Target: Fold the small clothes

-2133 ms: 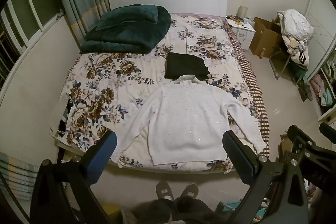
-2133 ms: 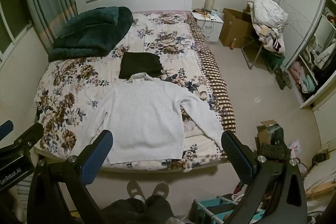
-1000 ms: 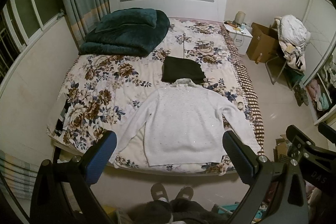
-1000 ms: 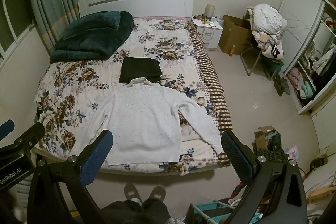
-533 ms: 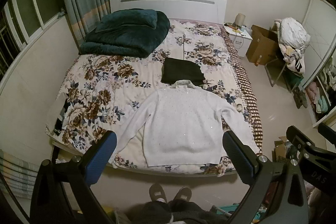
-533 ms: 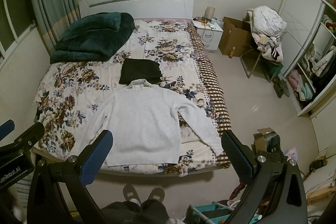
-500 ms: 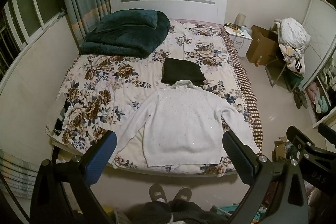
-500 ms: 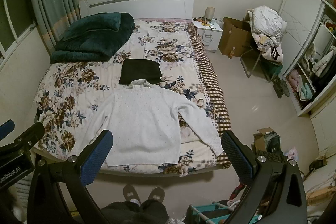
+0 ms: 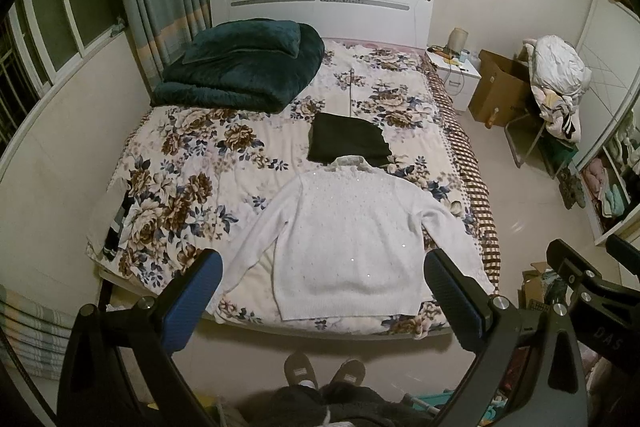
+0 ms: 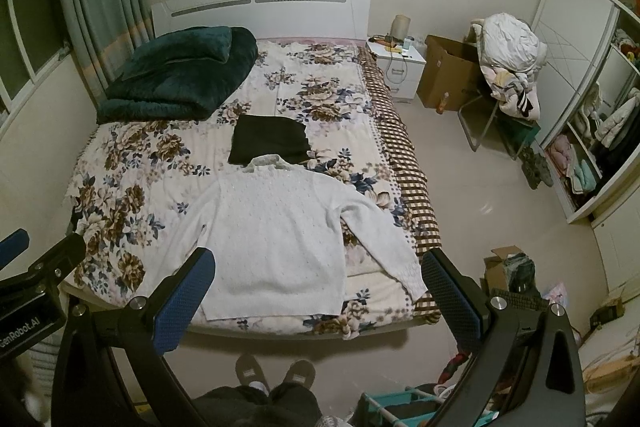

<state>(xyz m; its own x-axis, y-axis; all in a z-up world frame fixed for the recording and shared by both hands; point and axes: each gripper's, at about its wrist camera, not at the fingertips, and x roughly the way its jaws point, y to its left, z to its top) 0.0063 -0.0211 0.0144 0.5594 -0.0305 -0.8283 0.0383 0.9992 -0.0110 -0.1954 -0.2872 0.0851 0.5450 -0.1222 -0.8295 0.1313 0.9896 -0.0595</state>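
Note:
A white knitted sweater (image 9: 348, 231) (image 10: 276, 231) lies flat and face up near the foot of the bed, sleeves spread, the right sleeve hanging toward the bed's edge. Beyond its collar sits a folded black garment (image 9: 348, 143) (image 10: 270, 143). My left gripper (image 9: 320, 291) is open, held high above the floor in front of the bed, nothing between its blue pads. My right gripper (image 10: 316, 287) is open too, beside it and equally far from the sweater. Each gripper's body shows at the edge of the other's view.
A floral bedspread (image 9: 192, 163) covers the bed; a folded dark green blanket (image 9: 244, 67) lies by the headboard. A nightstand (image 10: 396, 67), a cardboard box (image 10: 448, 75) and a chair piled with laundry (image 10: 508, 59) stand right. The person's slippered feet (image 9: 324, 373) stand at the bed's foot.
Both grippers have drawn back and risen slightly, so the bed looks a little smaller and farther. The clothes have not moved and both grippers stay open.

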